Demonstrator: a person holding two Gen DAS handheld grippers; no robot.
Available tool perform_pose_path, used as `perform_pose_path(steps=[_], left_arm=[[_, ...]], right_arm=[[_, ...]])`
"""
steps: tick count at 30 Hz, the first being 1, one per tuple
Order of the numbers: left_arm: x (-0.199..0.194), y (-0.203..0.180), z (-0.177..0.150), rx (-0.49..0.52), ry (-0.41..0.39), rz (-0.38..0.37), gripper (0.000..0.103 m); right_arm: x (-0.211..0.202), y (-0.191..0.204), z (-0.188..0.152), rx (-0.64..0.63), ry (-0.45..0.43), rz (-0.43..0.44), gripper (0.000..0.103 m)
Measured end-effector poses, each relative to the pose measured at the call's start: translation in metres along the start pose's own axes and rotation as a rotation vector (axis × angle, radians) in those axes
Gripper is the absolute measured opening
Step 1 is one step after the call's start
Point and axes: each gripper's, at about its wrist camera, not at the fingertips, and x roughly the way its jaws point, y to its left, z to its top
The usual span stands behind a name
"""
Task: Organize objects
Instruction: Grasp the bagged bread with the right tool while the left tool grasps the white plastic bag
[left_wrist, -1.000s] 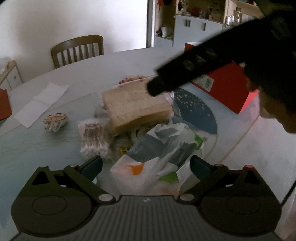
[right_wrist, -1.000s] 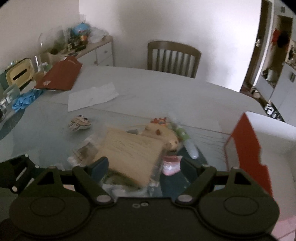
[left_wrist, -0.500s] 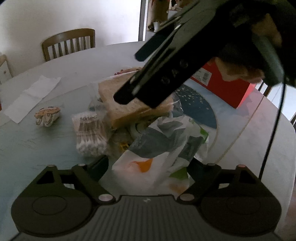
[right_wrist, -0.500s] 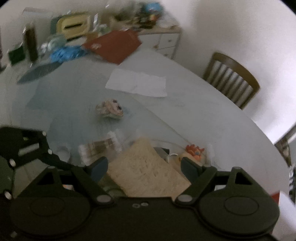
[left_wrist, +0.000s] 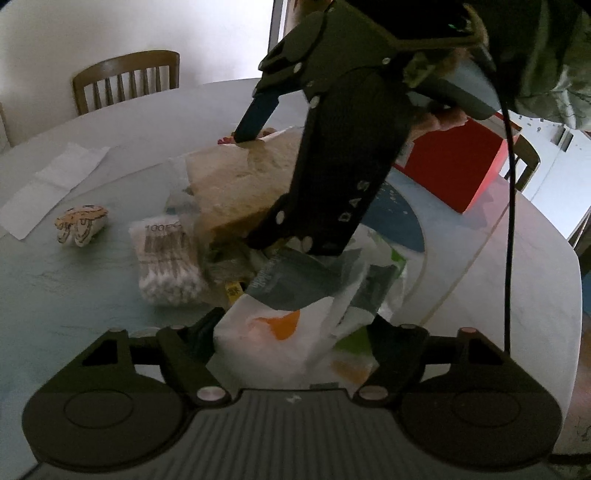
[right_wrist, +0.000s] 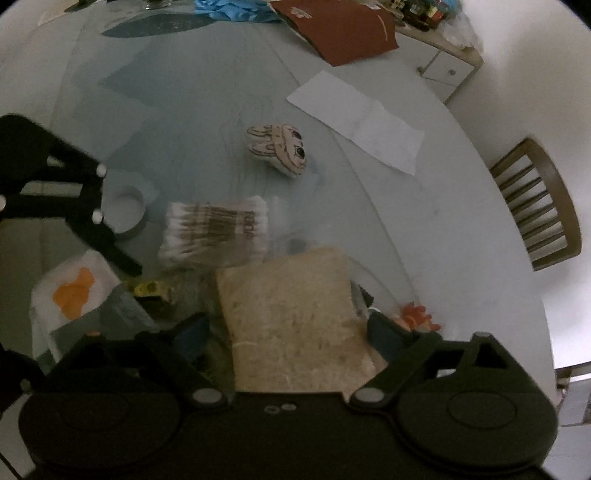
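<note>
Sponge, tan and bagged in clear plastic, lies on top of the pile at the middle of the tabletop, between the spread fingers of the right gripper, which straddle it without closing. Left gripper fingers stand released on either side of a white printed bag. At the sponge's 10 o'clock in the right wrist view lies a cotton swab pack, and at 12 o'clock a small plush toy.

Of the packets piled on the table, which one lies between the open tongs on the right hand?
The tan, sponge-like slab in clear wrap. The right tongs straddle it; the cotton-swab pack and white printed bag lie outside.
</note>
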Motion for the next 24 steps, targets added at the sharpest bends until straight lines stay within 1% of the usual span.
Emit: perform_pose_path(steps=[4, 10, 11, 13, 15, 19, 24], left_arm=[[0.000, 0.002, 0.000, -0.008, -0.006, -0.009, 0.075], [-0.005, -0.002, -0.003, -0.019, -0.015, -0.013, 0.066], [-0.005, -0.002, -0.003, -0.021, -0.018, -0.012, 0.065], [-0.007, -0.001, -0.003, -0.032, -0.024, -0.017, 0.059], [-0.008, 0.000, -0.003, -0.038, -0.029, -0.022, 0.056], [-0.014, 0.000, -0.002, -0.041, -0.036, -0.039, 0.047], [-0.023, -0.001, -0.003, -0.047, -0.047, -0.053, 0.039]], right_arm=[[0.003, -0.001, -0.001, 0.073, -0.016, 0.013, 0.098], [0.001, 0.004, -0.004, 0.085, -0.023, -0.019, 0.094], [-0.001, 0.005, -0.006, 0.089, -0.027, -0.022, 0.093], [-0.004, 0.005, -0.006, 0.101, -0.036, -0.042, 0.083], [-0.008, 0.003, -0.007, 0.135, -0.041, -0.061, 0.079], [-0.022, 0.003, -0.012, 0.191, -0.070, -0.100, 0.077], [-0.053, 0.002, -0.019, 0.303, -0.133, -0.149, 0.076]])
